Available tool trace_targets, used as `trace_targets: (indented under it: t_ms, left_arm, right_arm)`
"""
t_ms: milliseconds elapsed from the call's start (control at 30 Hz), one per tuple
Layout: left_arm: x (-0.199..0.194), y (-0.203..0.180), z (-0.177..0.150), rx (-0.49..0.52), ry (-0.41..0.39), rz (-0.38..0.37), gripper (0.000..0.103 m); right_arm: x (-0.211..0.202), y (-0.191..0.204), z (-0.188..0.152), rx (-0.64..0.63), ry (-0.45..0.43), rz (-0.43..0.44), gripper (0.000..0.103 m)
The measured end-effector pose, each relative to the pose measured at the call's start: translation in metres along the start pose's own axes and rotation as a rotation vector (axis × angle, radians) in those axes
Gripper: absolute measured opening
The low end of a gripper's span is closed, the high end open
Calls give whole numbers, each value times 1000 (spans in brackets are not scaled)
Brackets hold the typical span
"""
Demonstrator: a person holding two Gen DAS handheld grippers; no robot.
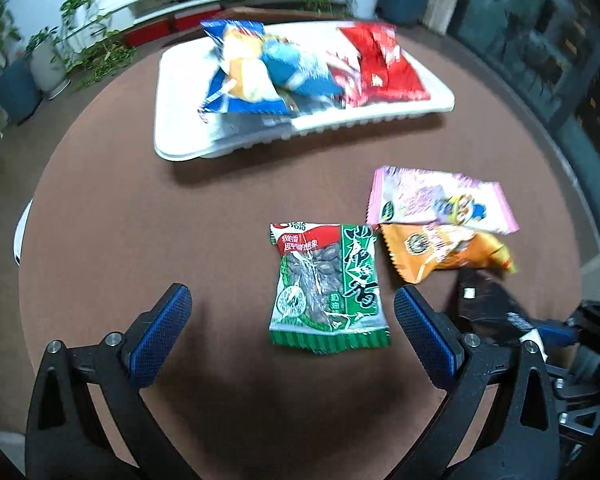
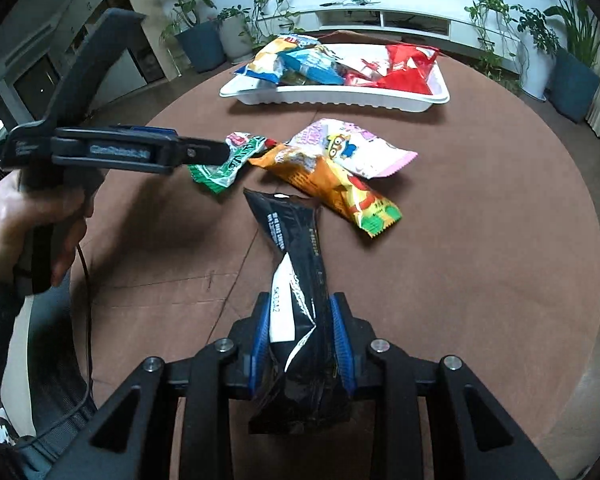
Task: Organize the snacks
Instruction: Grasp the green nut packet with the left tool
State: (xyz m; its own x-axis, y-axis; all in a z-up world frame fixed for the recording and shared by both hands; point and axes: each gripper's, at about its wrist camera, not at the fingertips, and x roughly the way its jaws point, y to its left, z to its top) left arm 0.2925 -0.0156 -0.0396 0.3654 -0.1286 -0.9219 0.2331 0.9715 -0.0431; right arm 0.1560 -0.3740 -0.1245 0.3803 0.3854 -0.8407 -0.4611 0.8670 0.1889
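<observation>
Black packet [image 2: 296, 304] clamped between the blue pads [image 2: 342, 340] of the right gripper [image 2: 300, 336], lifted clear of the round brown table [image 2: 500, 260], long axis pointing toward the far edge. Jaws narrow, pressing both sides of the packet.

Left gripper [image 1: 292, 320] spread wide, holding nothing, poised over the green packet [image 1: 328, 288], which lies flat near the middle of the table between the two pads without touching either. From the right wrist view, same gripper seen side-on, held by a hand [image 2: 24, 220] at the table's left edge, tips above the green packet.

Just beside the green packet, toward the right edge: orange packet [image 1: 440, 252], overlapped at its far side by the pink-and-white packet [image 1: 440, 200]. Both loose on the table.

White tray [image 1: 228, 132] near the far edge, already carrying a blue-and-yellow bag [image 1: 244, 68], a light blue packet [image 1: 300, 68] and a red bag [image 1: 384, 68].

Step in hand, as judged: transfer of the black packet to the tray, with pickup of the green packet in preparation. Next move calls for carrying the black packet over the loose packets to the tray and releasing above a bare section; for the left, lowering and closing on the green packet. Thin, flat wrapper: likely to slip unless pinched by an edge.
</observation>
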Motion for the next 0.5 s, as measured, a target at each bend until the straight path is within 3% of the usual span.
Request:
trace_targets:
  t_ms: [333,400,500]
  left_arm:
    - [36,-6,17,62,85,32,102]
    - [39,-5,19,58,80,11,98]
    - [40,-5,27,65,63,-6,75]
  right_arm:
    - [6,1,-3,-20,6,5,32]
    - [6,3,-4,-27,7,0,32]
    - [7,3,-4,-33,8,-5,32]
